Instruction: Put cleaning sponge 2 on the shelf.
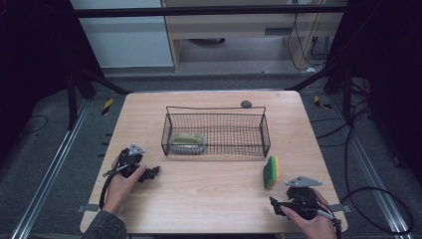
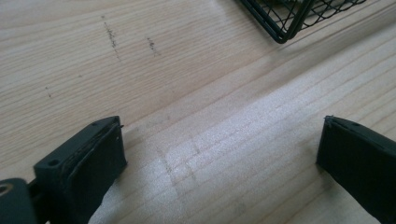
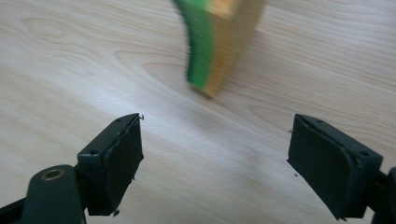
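Observation:
A green and yellow sponge (image 1: 271,172) stands on edge on the wooden table (image 1: 209,199), right of centre. In the right gripper view the sponge (image 3: 219,42) lies just ahead of the open jaws, a little apart from them. My right gripper (image 1: 276,205) rests near the table's front right edge, open and holding nothing. My left gripper (image 1: 153,172) lies at the front left, open, with bare wood between its jaws. A black wire basket (image 1: 216,133) sits mid-table; its corner (image 2: 285,21) shows ahead of the left gripper. Inside its left end lies a greenish oval dish (image 1: 187,143).
A small grey round object (image 1: 246,104) sits at the table's far edge behind the basket. Bare wood stretches between the two grippers along the front. Cables and black frame legs lie on the floor around the table.

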Available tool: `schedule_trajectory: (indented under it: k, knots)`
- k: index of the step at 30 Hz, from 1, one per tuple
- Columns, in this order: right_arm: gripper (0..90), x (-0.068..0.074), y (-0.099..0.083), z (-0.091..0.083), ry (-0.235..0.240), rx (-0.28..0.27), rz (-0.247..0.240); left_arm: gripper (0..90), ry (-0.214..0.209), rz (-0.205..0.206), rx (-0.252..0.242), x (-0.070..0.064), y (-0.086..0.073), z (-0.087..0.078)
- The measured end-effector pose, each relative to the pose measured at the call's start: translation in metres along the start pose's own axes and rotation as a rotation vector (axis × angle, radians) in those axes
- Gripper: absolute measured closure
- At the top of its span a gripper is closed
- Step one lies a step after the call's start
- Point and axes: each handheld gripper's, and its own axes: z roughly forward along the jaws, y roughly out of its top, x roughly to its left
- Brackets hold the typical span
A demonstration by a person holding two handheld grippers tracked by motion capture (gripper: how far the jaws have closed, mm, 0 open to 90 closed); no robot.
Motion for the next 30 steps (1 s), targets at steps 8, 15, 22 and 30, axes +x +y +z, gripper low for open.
schedule_trajectory:
  k: [8, 15, 22, 30]
  knots:
    - [17.6, 0.02, 0.03, -0.015, -0.009, 0.054, -0.016, 0.0, 0.01, -0.011, -0.042, -0.001, -0.004, 0.001]
    - [22.0, 0.018, 0.068, -0.018, -0.047, 0.085, -0.015, 0.0, 0.01, -0.014, -0.044, -0.002, -0.004, 0.001]
    - [24.5, 0.009, 0.103, -0.007, -0.069, 0.166, -0.005, 0.0, 0.012, -0.021, -0.044, -0.002, -0.004, 0.001]
    - [26.8, -0.006, 0.12, 0.012, -0.072, 0.244, 0.072, 0.0, 0.013, -0.021, -0.043, -0.002, -0.004, 0.001]
